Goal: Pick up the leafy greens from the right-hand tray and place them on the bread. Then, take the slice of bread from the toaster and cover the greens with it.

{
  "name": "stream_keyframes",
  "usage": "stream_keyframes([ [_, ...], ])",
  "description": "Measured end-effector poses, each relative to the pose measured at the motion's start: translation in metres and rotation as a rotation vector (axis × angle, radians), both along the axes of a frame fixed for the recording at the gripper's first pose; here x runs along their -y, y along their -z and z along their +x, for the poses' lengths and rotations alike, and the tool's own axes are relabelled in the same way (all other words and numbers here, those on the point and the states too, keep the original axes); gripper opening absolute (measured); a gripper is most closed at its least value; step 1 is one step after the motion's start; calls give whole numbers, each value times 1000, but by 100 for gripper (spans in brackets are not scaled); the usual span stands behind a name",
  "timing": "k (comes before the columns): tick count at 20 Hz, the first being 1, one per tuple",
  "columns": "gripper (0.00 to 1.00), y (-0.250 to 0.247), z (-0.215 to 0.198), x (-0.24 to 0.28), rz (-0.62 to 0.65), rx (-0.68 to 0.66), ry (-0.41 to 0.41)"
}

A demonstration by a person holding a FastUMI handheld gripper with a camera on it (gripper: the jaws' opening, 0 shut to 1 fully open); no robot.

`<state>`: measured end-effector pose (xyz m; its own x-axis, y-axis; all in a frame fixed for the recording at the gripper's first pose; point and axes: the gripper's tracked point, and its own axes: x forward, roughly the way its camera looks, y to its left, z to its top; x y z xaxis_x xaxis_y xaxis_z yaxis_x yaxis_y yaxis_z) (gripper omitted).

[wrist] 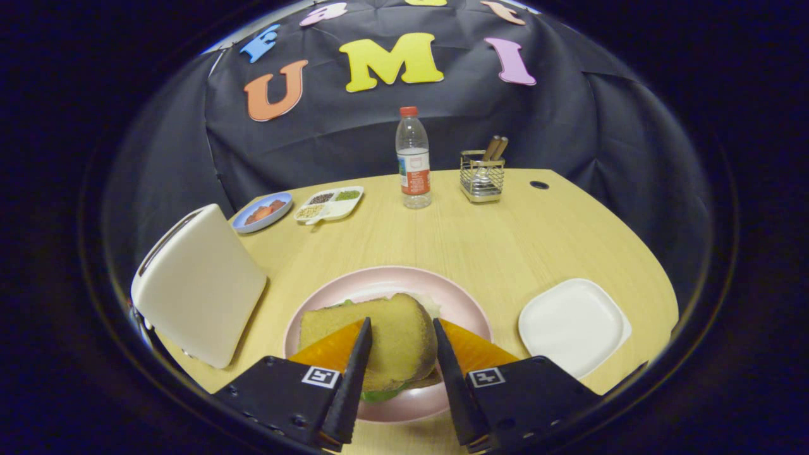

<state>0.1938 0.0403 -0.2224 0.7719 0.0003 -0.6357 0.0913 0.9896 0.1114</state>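
A pink plate [464, 303] is seen near the front edge of the tabletop [493, 234]. On it a slice of bread [395, 332] is laid on top of the leafy greens [379, 395], and a bit of green is seen poking out under the bread at its front and back. More bread seems to lie under the greens, but this cannot be told for sure. The gripper [401, 338] is held over the plate with its fingers spread apart. The bread is seen between the fingers, but it cannot be told if they touch it.

A white toaster [199, 284] is stood by the left edge of the tabletop. A white tray [572, 325] is set by the right edge, beside the plate. Near the back edge a water bottle [413, 161] and a wire holder [481, 177] with sticks in it are stood. At the back left a blue dish [262, 212] with food and a white split tray [328, 203] are laid side by side.
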Motion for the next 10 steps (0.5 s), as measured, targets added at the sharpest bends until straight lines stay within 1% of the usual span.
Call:
stream_keyframes([
  [1,60,2,-1,5,-20,0,16],
  [5,74,-6,-10,13,-58,2,50],
  [7,80,-27,-18,9,-33,43,70],
  [10,90,-62,-32,2,-30,122,70],
])
